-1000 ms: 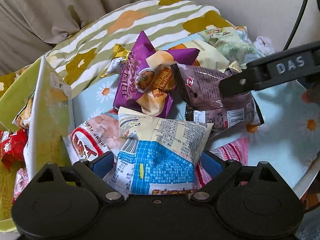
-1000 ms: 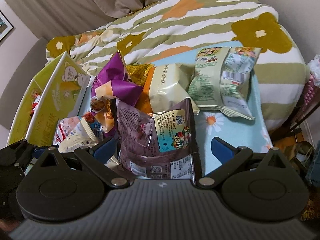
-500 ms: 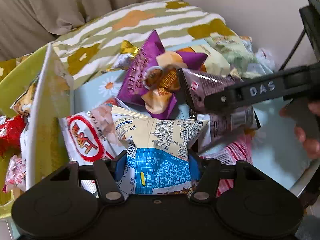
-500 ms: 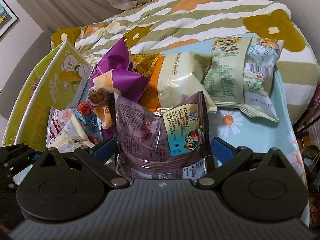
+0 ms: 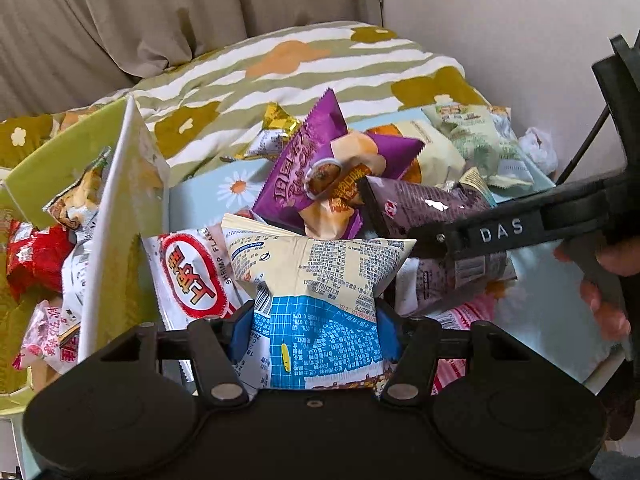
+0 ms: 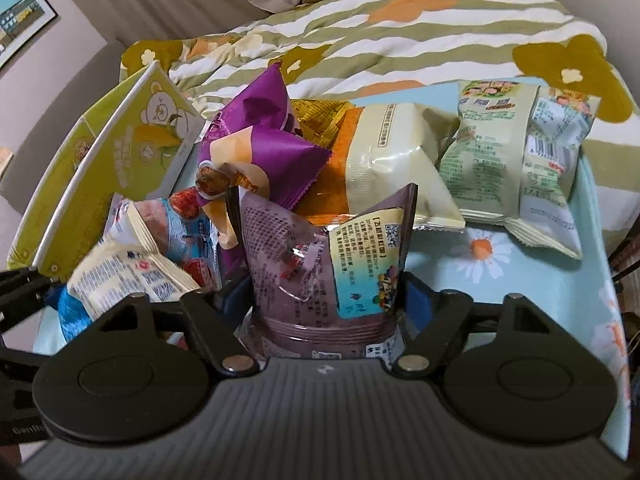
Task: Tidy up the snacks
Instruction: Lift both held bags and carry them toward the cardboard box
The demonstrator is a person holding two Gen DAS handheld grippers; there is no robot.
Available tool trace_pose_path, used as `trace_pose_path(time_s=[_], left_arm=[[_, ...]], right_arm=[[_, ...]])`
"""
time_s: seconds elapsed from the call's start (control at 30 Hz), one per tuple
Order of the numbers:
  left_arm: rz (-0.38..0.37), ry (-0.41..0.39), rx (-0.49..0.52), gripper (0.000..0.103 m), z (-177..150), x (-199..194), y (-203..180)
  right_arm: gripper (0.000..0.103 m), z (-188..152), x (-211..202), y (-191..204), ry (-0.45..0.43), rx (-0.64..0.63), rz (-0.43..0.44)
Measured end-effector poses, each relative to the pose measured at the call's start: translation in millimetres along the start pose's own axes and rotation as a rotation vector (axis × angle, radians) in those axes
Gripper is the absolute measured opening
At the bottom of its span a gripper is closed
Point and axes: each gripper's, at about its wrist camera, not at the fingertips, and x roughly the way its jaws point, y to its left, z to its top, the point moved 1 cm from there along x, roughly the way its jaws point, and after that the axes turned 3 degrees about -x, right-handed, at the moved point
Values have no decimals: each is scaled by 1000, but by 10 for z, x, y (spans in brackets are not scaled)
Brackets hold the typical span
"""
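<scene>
Blue-cream snack bag (image 5: 316,304) pinched in left gripper (image 5: 314,330), brown bag (image 6: 324,276) between closing right gripper (image 6: 326,300)

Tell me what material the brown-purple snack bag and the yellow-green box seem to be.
Brown-purple snack bag: probably plastic film, glossy; it creases and shows bright glints. Yellow-green box: looks like printed cardboard, smooth and only slightly shiny; its flaps stay flat with straight white cut edges.
</scene>
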Motion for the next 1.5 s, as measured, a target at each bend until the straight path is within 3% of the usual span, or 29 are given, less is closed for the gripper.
trace_pose_path(time_s=[0.1,0.5,0.7,0.87,1.03,1.27,1.5], left_arm=[[8,-26,-7,64,-1,-92,-1],[23,-188,-109,64,165,-713,174],[66,-303,-183,64,225,-1105,582],[102,-350,-233,64,236,-1335,1127],[145,-359,-255,64,207,-1404,1643],[181,-307,-299,64,132,-1259,2394],[125,-240,-306,65,72,-918,2903]], right_arm=[[85,-6,-106,28,-19,-16,-9],[85,193,-767,248,-146,-43,11],[85,419,-1102,616,-210,-95,49],[85,602,-1217,1107,-269,-128,76],[85,740,-1132,1670,-287,-160,98],[85,840,-748,2399,-262,-192,111],[85,781,-311,2895,-201,-204,60]])
